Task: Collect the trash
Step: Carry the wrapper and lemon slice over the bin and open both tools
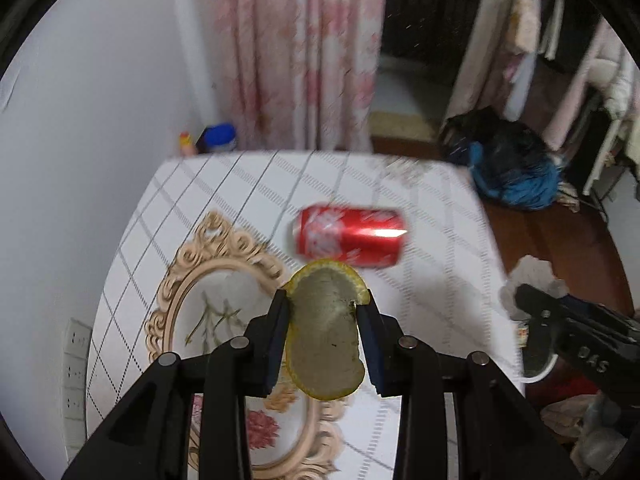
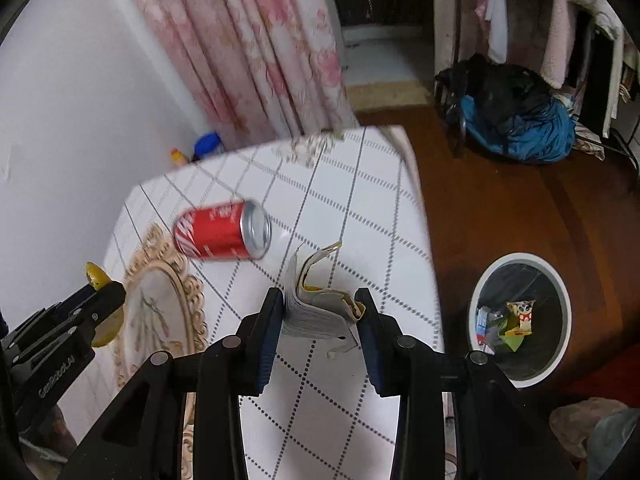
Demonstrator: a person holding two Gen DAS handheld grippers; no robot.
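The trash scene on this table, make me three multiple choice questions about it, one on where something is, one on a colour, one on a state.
1. Where is the bin?
A. on the table
B. on the floor beside the table
C. under the curtain

2. What colour is the can?
A. red
B. green
C. blue

3. What is the left gripper doing?
A. hanging open
B. gripping the can
C. shut on a peel

Answers:
1 B, the bin stands on the wooden floor, off the table edge.
2 A, its body is red with a silver end.
3 C, the yellow-rimmed peel sits clamped between its fingers; the right gripper holds a folded wrapper.
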